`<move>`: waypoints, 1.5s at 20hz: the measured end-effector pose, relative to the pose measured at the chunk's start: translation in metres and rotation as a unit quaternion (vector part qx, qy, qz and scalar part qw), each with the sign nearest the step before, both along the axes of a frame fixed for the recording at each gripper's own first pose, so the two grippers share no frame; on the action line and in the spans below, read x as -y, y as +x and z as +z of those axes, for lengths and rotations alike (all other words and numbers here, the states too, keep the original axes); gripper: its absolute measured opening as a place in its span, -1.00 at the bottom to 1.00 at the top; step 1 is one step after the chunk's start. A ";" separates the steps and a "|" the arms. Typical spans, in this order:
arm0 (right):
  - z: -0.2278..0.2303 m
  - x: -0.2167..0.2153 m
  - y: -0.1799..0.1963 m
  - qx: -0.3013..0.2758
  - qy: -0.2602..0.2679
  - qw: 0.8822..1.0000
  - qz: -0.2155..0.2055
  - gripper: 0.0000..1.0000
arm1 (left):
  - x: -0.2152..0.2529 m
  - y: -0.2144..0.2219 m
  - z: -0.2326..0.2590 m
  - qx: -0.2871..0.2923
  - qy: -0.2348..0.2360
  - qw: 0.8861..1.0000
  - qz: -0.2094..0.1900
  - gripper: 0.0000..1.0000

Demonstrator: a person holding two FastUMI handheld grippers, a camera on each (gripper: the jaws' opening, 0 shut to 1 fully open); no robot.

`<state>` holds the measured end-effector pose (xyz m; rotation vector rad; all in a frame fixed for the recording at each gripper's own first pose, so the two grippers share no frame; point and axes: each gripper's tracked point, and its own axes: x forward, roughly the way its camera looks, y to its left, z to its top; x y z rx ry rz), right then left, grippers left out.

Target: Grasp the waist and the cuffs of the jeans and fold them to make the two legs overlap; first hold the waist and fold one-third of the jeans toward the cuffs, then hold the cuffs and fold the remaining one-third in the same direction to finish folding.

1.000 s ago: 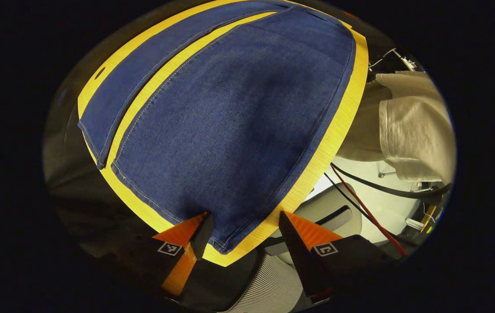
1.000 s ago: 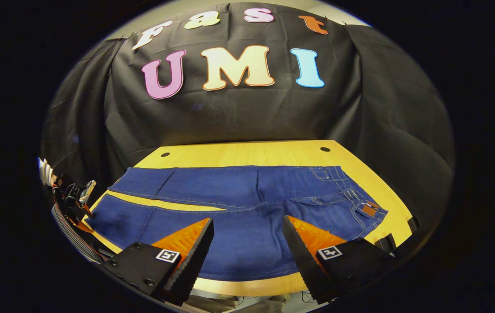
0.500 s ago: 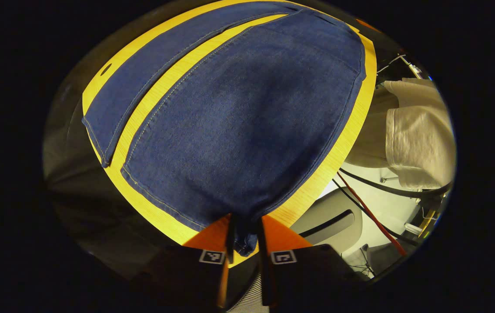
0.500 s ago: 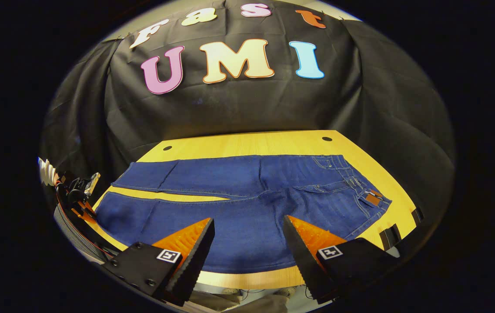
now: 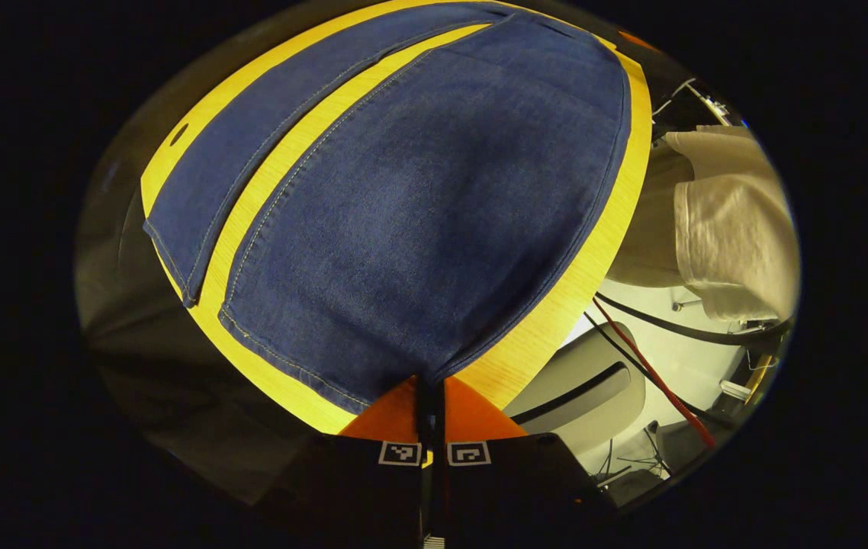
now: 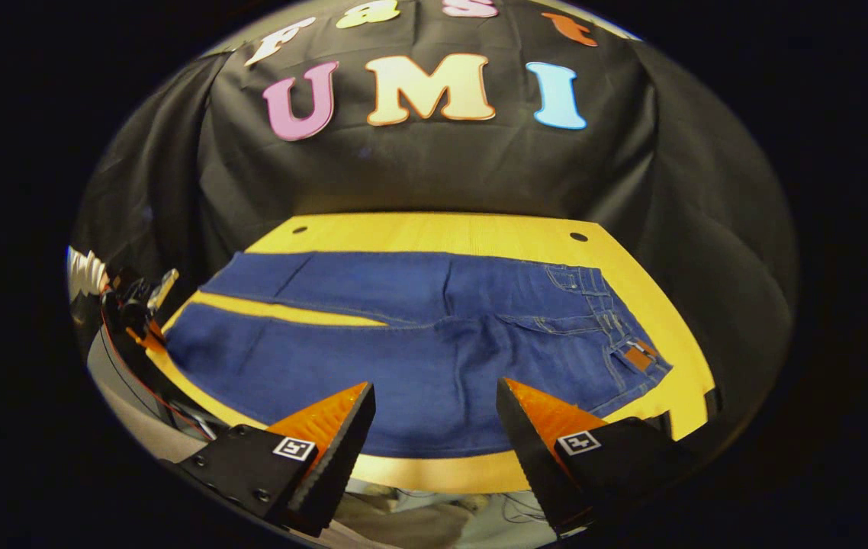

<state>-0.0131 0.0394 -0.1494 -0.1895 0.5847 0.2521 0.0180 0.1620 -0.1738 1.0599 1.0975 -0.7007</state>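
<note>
Denim cuff [image 5: 420, 381] pinched in left hand-held gripper [image 5: 431, 408] at table [image 5: 548, 320] edge.

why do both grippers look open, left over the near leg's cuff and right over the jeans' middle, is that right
Not quite. In the left gripper view, the left gripper is shut on the cuff. The right gripper is open over the middle of the jeans.

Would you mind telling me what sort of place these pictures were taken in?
Most likely a recording booth in a lab or office: black cloth hangs behind a yellow wooden table bearing jeans, and cables and a chair show beside the table.
</note>
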 end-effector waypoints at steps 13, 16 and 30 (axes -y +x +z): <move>-0.065 0.094 -0.013 -0.264 -0.275 0.889 0.254 1.00 | 0.004 0.000 0.003 -0.041 -0.029 0.997 0.055 -1.00; -0.079 0.113 -0.007 -0.300 -0.342 0.842 0.291 1.00 | 0.004 0.001 0.002 -0.046 -0.034 0.996 0.071 -1.00; -0.117 0.163 0.036 -0.375 -0.421 0.758 0.327 1.00 | 0.005 0.002 0.001 -0.057 -0.028 0.992 0.106 -1.00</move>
